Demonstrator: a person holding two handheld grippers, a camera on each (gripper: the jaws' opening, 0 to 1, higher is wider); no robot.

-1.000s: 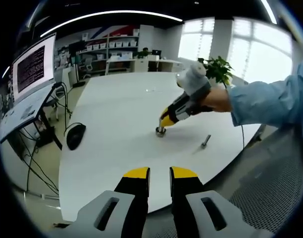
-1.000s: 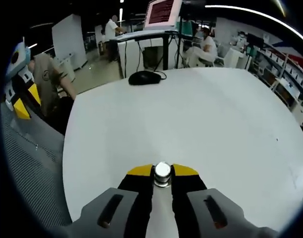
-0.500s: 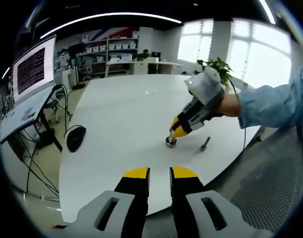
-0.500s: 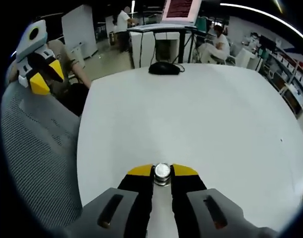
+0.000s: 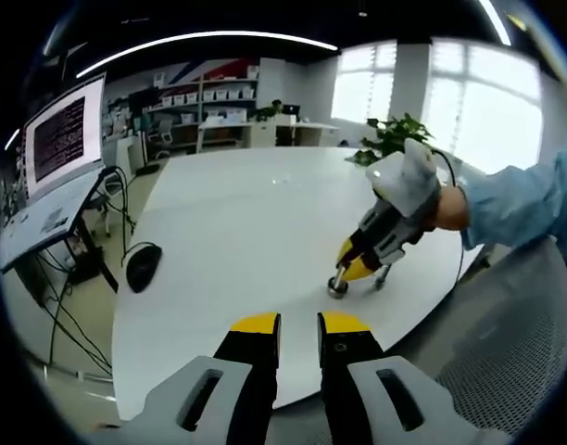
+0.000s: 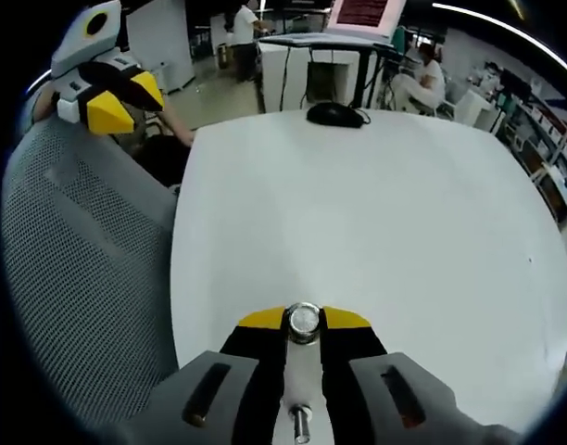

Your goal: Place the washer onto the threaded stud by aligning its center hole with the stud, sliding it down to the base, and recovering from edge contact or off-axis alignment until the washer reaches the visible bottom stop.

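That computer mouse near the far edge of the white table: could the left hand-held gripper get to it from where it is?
Probably yes. The left hand-held gripper is open and holds nothing, and bare white table lies between it and the computer mouse. The right hand-held gripper works well off to the other side.

Bright daylight thru windows (image 5: 469, 102), glare on table (image 5: 228, 222); fisheye warp, edges soft.

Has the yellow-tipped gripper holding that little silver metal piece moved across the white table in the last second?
Yes. The right gripper with the silver piece has travelled toward the table's near edge, farther from the black mouse.
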